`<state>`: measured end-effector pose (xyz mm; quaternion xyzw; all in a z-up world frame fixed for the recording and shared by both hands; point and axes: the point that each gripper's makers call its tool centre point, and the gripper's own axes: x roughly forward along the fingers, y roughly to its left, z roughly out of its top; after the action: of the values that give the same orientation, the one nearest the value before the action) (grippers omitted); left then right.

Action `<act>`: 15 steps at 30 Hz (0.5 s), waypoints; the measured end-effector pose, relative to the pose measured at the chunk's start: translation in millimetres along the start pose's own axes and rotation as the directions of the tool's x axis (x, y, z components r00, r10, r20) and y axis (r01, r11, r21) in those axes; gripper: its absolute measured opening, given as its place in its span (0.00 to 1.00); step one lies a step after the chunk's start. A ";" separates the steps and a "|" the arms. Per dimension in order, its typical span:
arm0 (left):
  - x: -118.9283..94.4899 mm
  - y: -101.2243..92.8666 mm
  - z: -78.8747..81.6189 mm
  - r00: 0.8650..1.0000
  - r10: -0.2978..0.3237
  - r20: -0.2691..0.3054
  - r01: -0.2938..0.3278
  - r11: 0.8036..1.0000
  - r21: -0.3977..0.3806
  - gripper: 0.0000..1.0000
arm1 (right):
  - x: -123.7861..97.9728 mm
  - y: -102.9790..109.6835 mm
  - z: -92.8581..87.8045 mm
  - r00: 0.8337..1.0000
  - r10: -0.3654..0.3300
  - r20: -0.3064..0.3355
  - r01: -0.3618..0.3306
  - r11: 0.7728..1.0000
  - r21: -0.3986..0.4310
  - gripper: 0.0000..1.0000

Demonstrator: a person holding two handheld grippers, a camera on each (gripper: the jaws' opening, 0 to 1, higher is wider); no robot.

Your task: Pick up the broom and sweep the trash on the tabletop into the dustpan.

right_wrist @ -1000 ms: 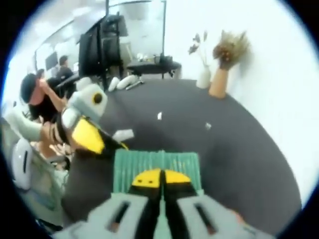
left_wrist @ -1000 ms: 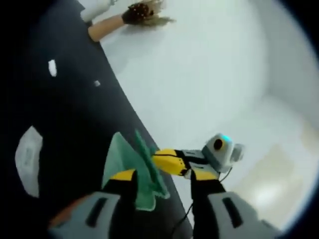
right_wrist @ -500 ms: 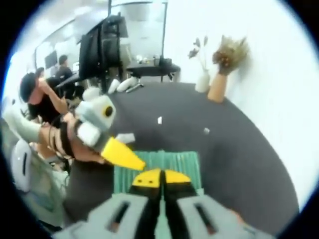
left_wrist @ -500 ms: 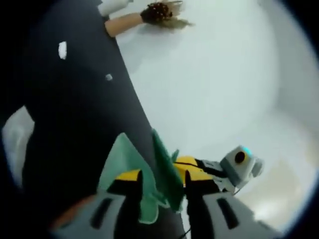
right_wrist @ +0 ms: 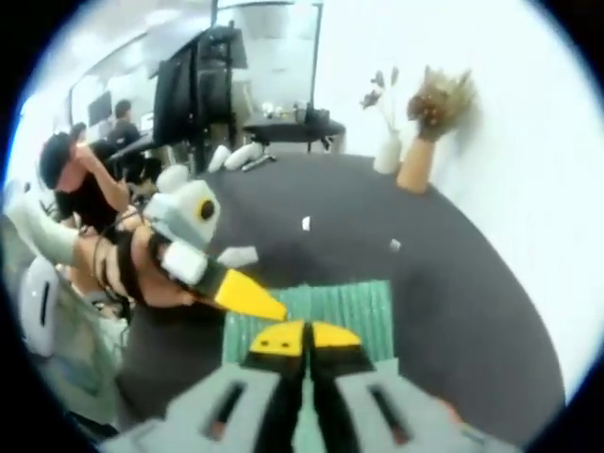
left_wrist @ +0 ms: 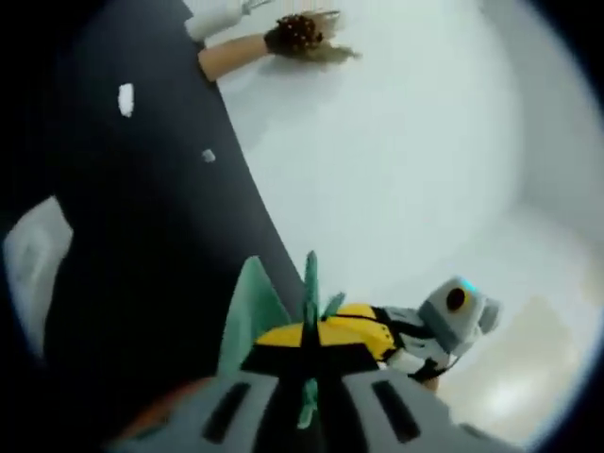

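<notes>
I see a ribbed green dustpan (right_wrist: 307, 307) clamped in my right hand-held gripper (right_wrist: 304, 347), whose tips are yellow over black. Beyond it the surface (right_wrist: 453, 283) is dark charcoal, dotted with white scraps (right_wrist: 305, 224). My left hand-held gripper (left_wrist: 307, 342) shows yellow tips, grey body.

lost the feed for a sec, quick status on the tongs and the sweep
Both tongs shut on the green dustpan, left tongs and right tongs. Trash scraps unswept on the dark tabletop. Nothing blocking.
</notes>
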<state>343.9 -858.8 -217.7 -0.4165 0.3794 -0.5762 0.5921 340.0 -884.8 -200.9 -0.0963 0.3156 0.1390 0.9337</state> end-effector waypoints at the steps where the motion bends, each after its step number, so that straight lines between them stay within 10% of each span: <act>1: -0.3 0.2 -0.6 1.000 0.000 -0.001 0.000 1.000 -0.002 0.02 | -0.5 0.8 -0.6 1.000 0.001 0.000 -0.001 1.000 -0.004 0.01; 9: -1.3 -1.4 1.4 1.000 -0.013 0.004 0.013 1.000 -0.002 0.02 | -17.2 5.5 11.3 0.992 -0.005 0.129 0.008 1.000 -0.024 0.03; 15: 0.0 -3.3 5.0 1.000 -0.020 0.001 0.020 1.000 -0.013 0.02 | -54.6 10.9 17.1 0.940 -0.079 0.332 0.040 0.992 0.123 0.12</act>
<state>347.3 -858.5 -212.8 -0.4244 0.3786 -0.5794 0.5838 304.5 -880.7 -154.8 -0.0272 0.1562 0.1069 0.9815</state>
